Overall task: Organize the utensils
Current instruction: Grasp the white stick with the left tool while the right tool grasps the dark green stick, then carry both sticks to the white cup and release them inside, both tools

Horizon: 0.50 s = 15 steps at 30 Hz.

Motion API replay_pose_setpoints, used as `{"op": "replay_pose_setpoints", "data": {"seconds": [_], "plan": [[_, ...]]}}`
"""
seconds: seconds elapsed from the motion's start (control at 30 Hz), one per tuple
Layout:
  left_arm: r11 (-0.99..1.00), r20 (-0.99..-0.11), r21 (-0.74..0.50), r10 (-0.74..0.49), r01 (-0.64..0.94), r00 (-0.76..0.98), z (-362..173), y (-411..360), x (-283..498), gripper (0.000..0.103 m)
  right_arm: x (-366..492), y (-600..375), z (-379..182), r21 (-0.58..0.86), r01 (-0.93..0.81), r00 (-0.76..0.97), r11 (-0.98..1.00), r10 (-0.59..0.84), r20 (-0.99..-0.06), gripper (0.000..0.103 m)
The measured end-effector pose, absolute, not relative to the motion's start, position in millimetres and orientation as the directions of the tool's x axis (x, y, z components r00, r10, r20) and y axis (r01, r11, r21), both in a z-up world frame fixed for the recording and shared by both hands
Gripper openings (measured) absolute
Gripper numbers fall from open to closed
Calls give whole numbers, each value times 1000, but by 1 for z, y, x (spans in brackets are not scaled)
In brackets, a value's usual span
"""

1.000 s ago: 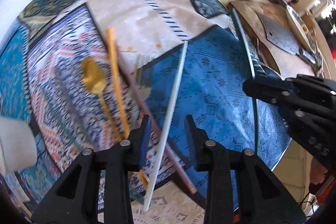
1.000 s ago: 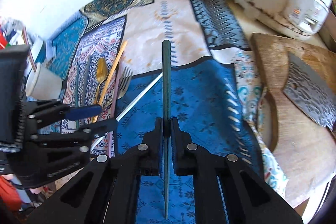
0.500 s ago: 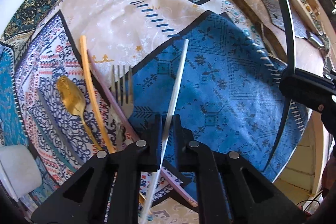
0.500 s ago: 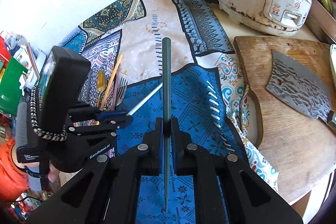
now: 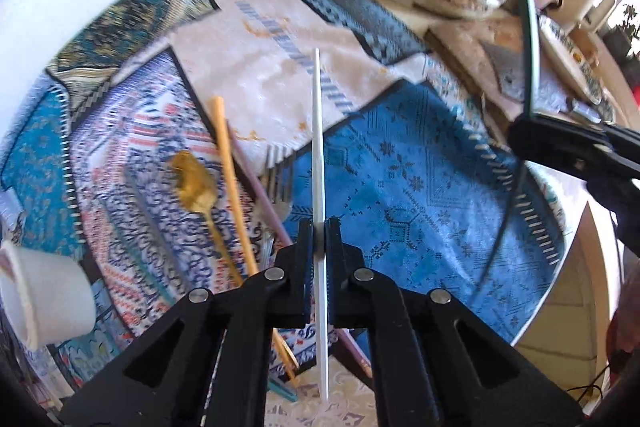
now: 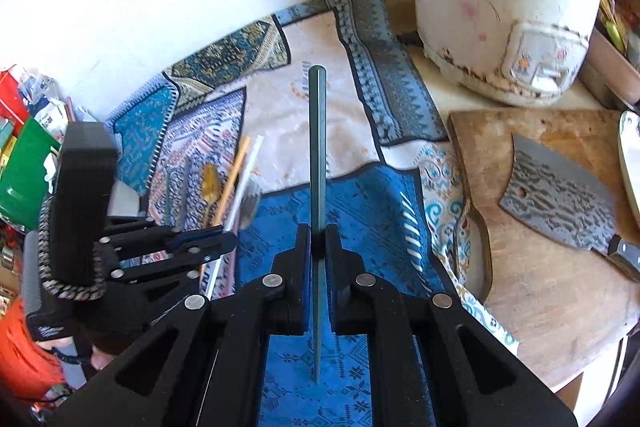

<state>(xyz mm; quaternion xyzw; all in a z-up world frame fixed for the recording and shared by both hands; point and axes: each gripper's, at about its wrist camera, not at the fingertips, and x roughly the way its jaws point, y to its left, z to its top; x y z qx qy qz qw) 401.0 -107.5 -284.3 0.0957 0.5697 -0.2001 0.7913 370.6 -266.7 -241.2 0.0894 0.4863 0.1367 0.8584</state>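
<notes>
White chopstick (image 5: 319, 147) clamped in left tongs (image 5: 318, 231); labels unreadable.

A worn white rice cooker (image 6: 496, 15) stands behind a wooden cutting board (image 6: 540, 267) bearing a cleaver (image 6: 560, 199).

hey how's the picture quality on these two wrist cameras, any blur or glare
Left wrist view: motion-smeared cloth and gold spoon, while the white chopstick stays crisp. Right wrist view: sharper, with sun glare on the rice cooker; fisheye bending in both.
</notes>
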Motion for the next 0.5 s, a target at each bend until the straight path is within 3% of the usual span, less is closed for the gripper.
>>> {"op": "replay_pose_setpoints", "data": {"seconds": [0.5], "plan": [[948, -845, -104, -243, 301, 476, -206, -54, 375, 3, 375, -219, -193, 255, -269, 563, 929, 366, -741, 6]]}}
